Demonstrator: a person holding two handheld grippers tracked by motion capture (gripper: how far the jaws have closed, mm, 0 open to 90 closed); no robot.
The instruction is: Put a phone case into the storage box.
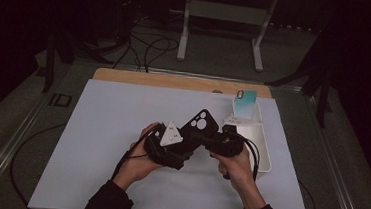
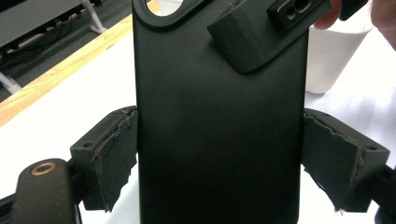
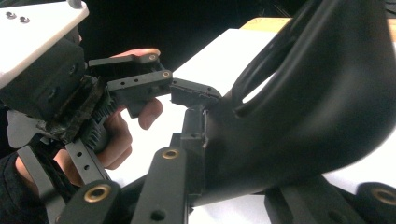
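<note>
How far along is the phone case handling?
Done: the black phone case is off the table, clamped across its width by the left gripper. In hand: the right gripper pinches its edge near the camera cutout. Left: the white bin beside them, holding a teal case.

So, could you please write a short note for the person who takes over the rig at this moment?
Left tongs: shut across the width of the black plastic phone case, held above the white table.
Right tongs: closed on the case's camera-cutout end.
White rectangular bin at the right, with a turquoise case leaning at its far end.
Done: black case lifted, gripped by both tongs.
Left: probably to place it; where, I cannot tell.
</note>
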